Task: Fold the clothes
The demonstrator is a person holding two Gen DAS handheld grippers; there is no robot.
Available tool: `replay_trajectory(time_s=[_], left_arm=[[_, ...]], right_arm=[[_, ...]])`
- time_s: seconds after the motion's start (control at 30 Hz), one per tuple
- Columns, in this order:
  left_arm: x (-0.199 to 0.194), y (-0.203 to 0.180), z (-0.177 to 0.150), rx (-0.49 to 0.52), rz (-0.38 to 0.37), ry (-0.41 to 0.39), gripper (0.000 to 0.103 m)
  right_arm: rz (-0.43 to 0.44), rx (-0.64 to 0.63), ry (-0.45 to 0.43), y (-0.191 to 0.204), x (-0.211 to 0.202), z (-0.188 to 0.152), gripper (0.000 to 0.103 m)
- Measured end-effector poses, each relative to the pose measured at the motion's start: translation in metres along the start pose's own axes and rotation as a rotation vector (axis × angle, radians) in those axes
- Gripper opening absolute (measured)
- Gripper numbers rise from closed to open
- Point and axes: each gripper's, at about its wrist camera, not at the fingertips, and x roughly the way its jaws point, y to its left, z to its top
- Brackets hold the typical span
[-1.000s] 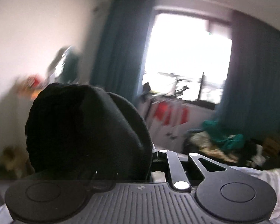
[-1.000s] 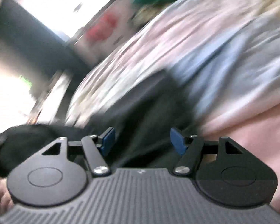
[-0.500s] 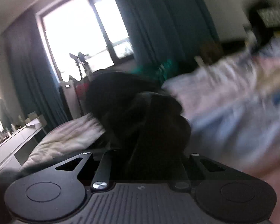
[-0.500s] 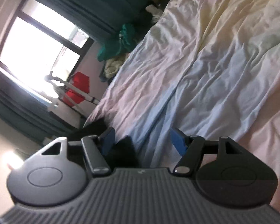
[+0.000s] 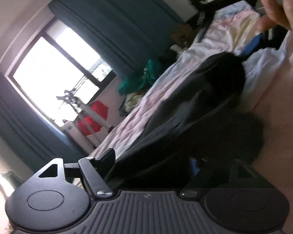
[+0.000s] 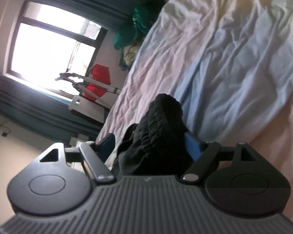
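Your left gripper (image 5: 152, 161) stands wide, its jaws having just been opening; the black garment (image 5: 195, 105) lies between them on the bed (image 5: 267, 89), loose, with no pad visibly pressing it. Your right gripper (image 6: 150, 146) is wide too, its jaws having just opened further, and a bunched, ribbed part of the black garment (image 6: 162, 128) sits between its blue pads (image 6: 193, 146); whether it touches them I cannot tell. The garment lies near the bed's window-side edge.
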Motion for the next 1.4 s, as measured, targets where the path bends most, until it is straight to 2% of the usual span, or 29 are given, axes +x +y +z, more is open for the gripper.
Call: replay_trajectory(time_s=[0.1,0.2,0.23,0.37,0.5,0.57,0.67,0.73,0.8,0.9,0.97,1.13,1.2,1.3,1.4], left_arm=[[-0.006,0.026,-0.028,-0.094,0.039,0.030,0.076],[0.000,0.049,-0.043,-0.276,0.076,0.040,0.075],[-0.001,0.055,-0.047,-0.329,0.082,0.044,0.072],[0.008,0.094,-0.065,-0.551,0.065,0.071,0.067],[0.007,0.135,-0.095,-0.749,0.025,0.126,0.067],[0.002,0.157,-0.112,-0.840,0.003,0.149,0.067],[-0.004,0.177,-0.147,-1.027,-0.053,0.211,0.067],[0.000,0.193,-0.171,-1.152,-0.101,0.252,0.067],[0.004,0.198,-0.188,-1.228,-0.140,0.278,0.067],[0.004,0.199,-0.197,-1.265,-0.163,0.285,0.068],[0.008,0.199,-0.197,-1.265,-0.167,0.284,0.068],[0.009,0.200,-0.200,-1.304,-0.195,0.276,0.068],[0.005,0.203,-0.202,-1.340,-0.221,0.273,0.069],[0.005,0.211,-0.206,-1.400,-0.301,0.249,0.071],[-0.007,0.220,-0.212,-1.483,-0.391,0.199,0.076]], right_arm=[[-0.078,-0.018,0.028,0.003,0.005,-0.010,0.080],[-0.163,-0.023,0.097,0.002,0.020,-0.020,0.080],[-0.170,0.011,0.122,-0.002,0.026,-0.024,0.081],[-0.106,0.082,0.153,-0.007,0.044,-0.040,0.081],[-0.087,-0.027,0.089,0.017,0.057,-0.056,0.081],[-0.042,-0.120,0.044,0.034,0.054,-0.065,0.081],[-0.002,-0.252,0.032,0.056,0.044,-0.075,0.081],[-0.075,-0.321,0.030,0.059,0.043,-0.079,0.081],[-0.145,-0.331,0.084,0.050,0.051,-0.084,0.084],[-0.175,-0.264,0.187,0.030,0.064,-0.090,0.084],[-0.155,-0.237,0.212,0.024,0.071,-0.092,0.092],[0.049,-0.268,0.271,0.044,0.071,-0.102,0.093],[0.096,-0.319,0.247,0.054,0.064,-0.107,0.093],[0.031,-0.271,0.239,0.044,0.073,-0.107,0.087],[-0.021,-0.219,0.230,0.033,0.079,-0.105,0.076]])
